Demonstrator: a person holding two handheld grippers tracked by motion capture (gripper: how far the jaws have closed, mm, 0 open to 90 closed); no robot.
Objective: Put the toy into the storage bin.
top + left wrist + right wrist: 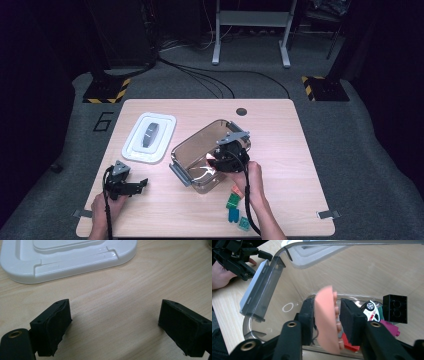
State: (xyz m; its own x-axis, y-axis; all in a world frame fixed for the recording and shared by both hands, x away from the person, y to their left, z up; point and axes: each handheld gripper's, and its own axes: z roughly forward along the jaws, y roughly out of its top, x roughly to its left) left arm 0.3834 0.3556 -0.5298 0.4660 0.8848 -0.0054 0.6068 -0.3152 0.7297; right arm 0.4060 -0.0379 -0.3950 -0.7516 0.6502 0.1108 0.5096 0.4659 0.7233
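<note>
1. Over the clear plastic box (210, 155) in the middle of the table (280, 150), the right gripper (226, 156) points down into it, held by the person's right hand (252, 182).
2. Between its two black pads (308, 322) stands a flat pink brick (326, 320), studs turned to the right pad; the left pad touches it, the right pad looks just apart, so the grasp seems very loose.
3. Under the brick, on the box floor, lie a white toy car (371, 310), a black brick (395, 308), a magenta brick (390, 328) and a red piece (348, 343).
4. At the near left of the table, the left gripper (124, 182) rests with its jaws wide and nothing between them.
5. Just beyond it lies the white lid (150, 137), to the left of the box.
6. Near the right hand, some small green, blue and orange bricks (234, 207) wait on the table.
</note>
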